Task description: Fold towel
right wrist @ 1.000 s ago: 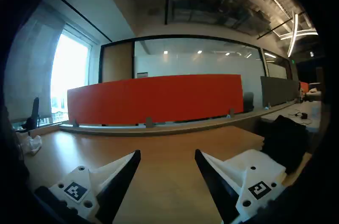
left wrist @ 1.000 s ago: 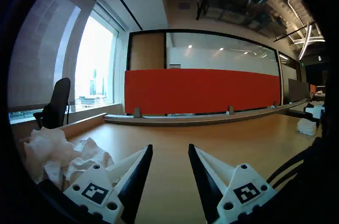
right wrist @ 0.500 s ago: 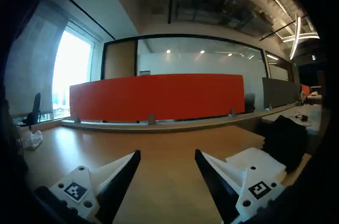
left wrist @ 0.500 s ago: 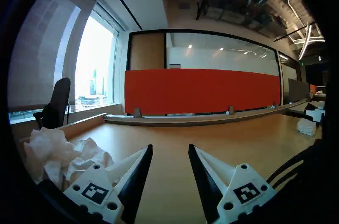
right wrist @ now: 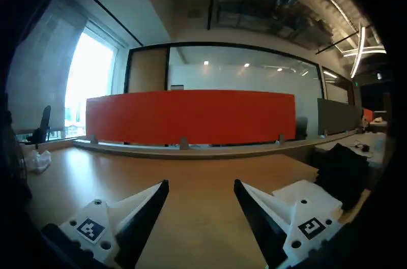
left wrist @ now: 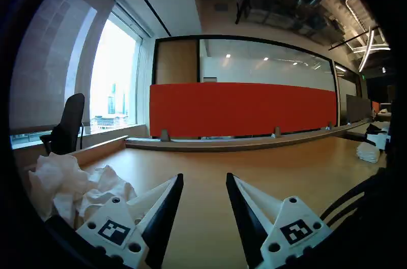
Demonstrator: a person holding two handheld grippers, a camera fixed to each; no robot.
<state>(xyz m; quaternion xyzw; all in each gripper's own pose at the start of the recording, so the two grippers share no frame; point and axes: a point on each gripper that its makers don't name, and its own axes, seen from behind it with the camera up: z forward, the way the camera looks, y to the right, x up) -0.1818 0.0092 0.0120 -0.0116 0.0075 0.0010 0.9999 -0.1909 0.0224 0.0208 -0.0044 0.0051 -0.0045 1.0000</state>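
Left gripper [left wrist: 203, 176] unclenched | right gripper [right wrist: 201, 183] unclenched | towel [left wrist: 68, 187] crumpled heap, long axis unclear

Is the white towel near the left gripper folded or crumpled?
Crumpled: the white towel lies in a rumpled heap on the table, beside the open left gripper.

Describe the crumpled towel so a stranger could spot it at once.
Start at the bright window in the left gripper view, then drop to the wooden table below it. The crumpled towel lies there, a loose white heap, unlike the tidy white stack at the table's far right.
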